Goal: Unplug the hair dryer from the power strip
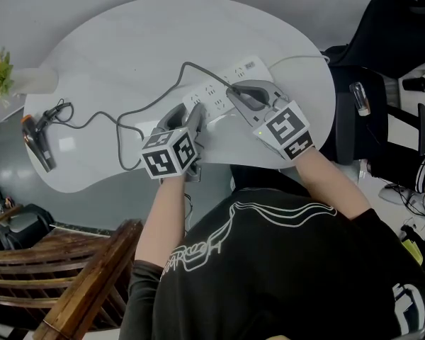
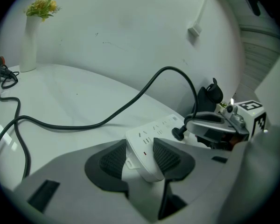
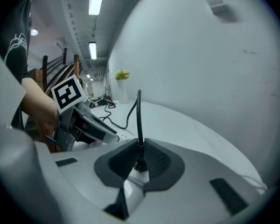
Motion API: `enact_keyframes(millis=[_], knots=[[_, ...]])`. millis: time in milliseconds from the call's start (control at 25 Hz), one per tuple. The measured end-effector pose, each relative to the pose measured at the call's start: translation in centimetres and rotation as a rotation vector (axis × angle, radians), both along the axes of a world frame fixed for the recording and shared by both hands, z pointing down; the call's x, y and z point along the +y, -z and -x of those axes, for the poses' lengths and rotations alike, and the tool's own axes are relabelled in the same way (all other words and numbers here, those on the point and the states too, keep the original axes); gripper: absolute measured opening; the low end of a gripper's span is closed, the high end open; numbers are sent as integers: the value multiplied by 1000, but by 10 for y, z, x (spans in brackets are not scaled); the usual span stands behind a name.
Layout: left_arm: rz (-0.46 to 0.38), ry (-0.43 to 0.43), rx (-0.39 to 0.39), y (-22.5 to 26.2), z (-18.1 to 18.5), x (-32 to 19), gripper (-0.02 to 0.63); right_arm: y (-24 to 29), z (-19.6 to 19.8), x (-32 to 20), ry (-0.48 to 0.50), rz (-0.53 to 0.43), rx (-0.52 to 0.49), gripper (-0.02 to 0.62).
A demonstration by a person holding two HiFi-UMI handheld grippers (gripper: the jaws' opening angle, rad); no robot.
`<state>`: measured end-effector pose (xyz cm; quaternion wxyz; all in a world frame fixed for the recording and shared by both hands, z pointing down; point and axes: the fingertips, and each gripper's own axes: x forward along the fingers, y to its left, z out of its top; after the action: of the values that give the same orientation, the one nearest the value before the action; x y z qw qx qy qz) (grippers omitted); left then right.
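Observation:
A white power strip [image 1: 230,83] lies across the middle of the white table [image 1: 127,41]. My left gripper [image 1: 191,117] is shut on its near end, and in the left gripper view both pads press the strip's [image 2: 142,146] sides. The hair dryer's black plug [image 2: 178,133] sits in the strip, with my right gripper [image 1: 239,94] shut on it. In the right gripper view the jaws [image 3: 139,158] pinch the plug where the cord [image 3: 139,115] rises out of it. The dark cord [image 1: 145,106] runs left to the hair dryer [image 1: 37,142] at the table's left edge.
A white vase with yellow flowers [image 1: 3,73] stands at the far left. A wooden chair [image 1: 78,268] is at the lower left, a black office chair [image 1: 397,34] at the right. The strip's own white cable [image 1: 297,57] leads right off the table.

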<state>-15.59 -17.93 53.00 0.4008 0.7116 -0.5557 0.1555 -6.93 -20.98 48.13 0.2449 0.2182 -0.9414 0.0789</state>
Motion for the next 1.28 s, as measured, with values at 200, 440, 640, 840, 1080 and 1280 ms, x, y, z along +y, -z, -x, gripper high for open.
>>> enact_keyframes(millis=[200, 440, 640, 840, 1080, 1280], knots=[[1, -1, -11, 0, 1, 0, 183, 1, 2, 3, 22, -23, 27, 26], [7, -6, -3, -1, -4, 0, 183, 2, -6, -2, -37, 59, -66, 26], [0, 8, -4, -1, -4, -1, 183, 45, 20, 4, 87, -142, -9, 26], [0, 17, 6, -1, -3, 0, 181, 48, 8, -9, 49, -80, -26, 26], [-21, -18, -29, 11, -3, 4, 179, 53, -3, -8, -15, 65, -155, 28], [-78, 5, 34, 42, -2, 24, 170, 69, -7, 6, 0, 90, -180, 28]])
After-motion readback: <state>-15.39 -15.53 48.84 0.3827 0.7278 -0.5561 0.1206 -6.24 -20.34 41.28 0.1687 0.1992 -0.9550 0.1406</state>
